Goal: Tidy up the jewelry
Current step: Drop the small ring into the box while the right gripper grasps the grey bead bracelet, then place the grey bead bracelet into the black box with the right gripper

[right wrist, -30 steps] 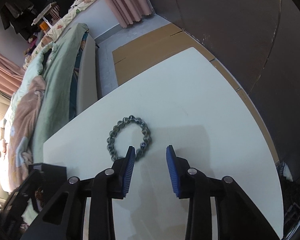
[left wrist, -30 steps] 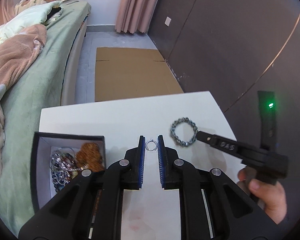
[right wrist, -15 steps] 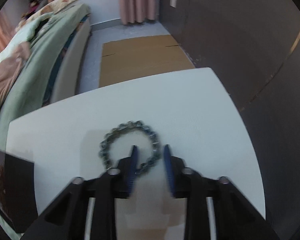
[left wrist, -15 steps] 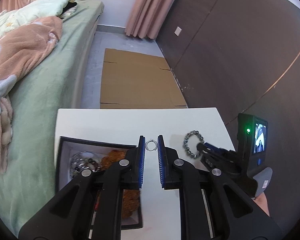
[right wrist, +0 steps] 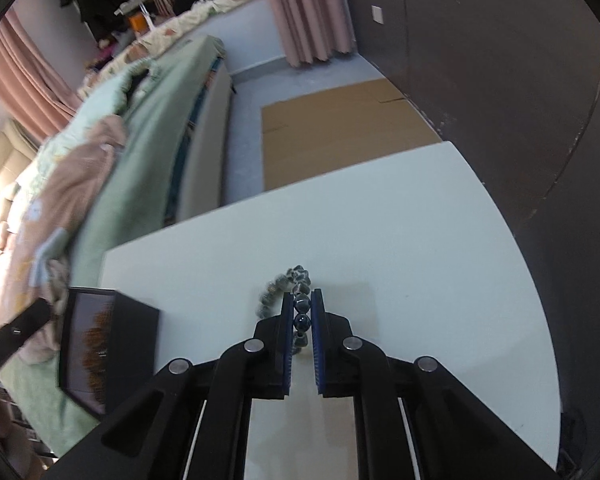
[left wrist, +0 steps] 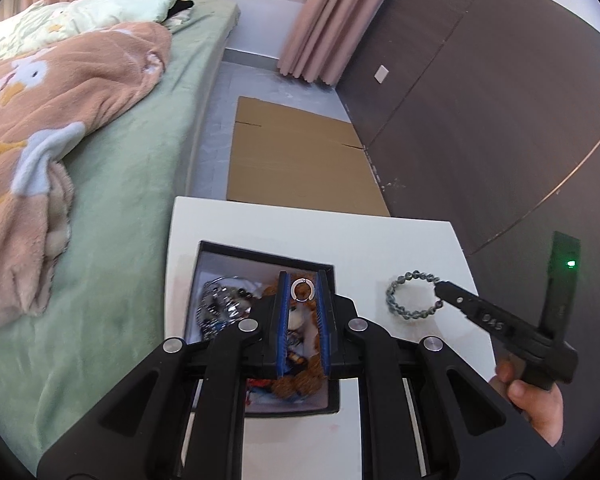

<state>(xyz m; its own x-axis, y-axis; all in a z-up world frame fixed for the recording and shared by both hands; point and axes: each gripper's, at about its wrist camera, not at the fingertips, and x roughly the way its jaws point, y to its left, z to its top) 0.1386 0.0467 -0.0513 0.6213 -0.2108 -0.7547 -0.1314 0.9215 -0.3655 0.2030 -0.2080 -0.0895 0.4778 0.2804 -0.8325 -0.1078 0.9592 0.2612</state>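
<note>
Here, left gripper: its two blue pads are pinched on a small silver ring. The ring sits right at the tips, held up in the air.
Under the ring: an open black box is right below it. The ring is above the box, not inside it.
Inside the box: a brown fuzzy thing and some shiny silver jewelry lie in it. The small bits are too tangled to tell apart.
Right gripper: its jaws are closing, and the blue pads already squeeze a bracelet of dark round beads. Some beads sit between the pads. The rest of the loop pokes out past the tips.
Bracelet from the other side: in the left wrist view the bead bracelet is over the bare table to the right of the box. The right gripper's thin tip pinches its right edge.
Hand: a person's hand holds the right gripper's handle.
Table: it is white, and the box stands on it.
Farther out: flat brown cardboard lies on the floor past the table. A green bed with a pink blanket is on the left. A dark wall is on the right.
</note>
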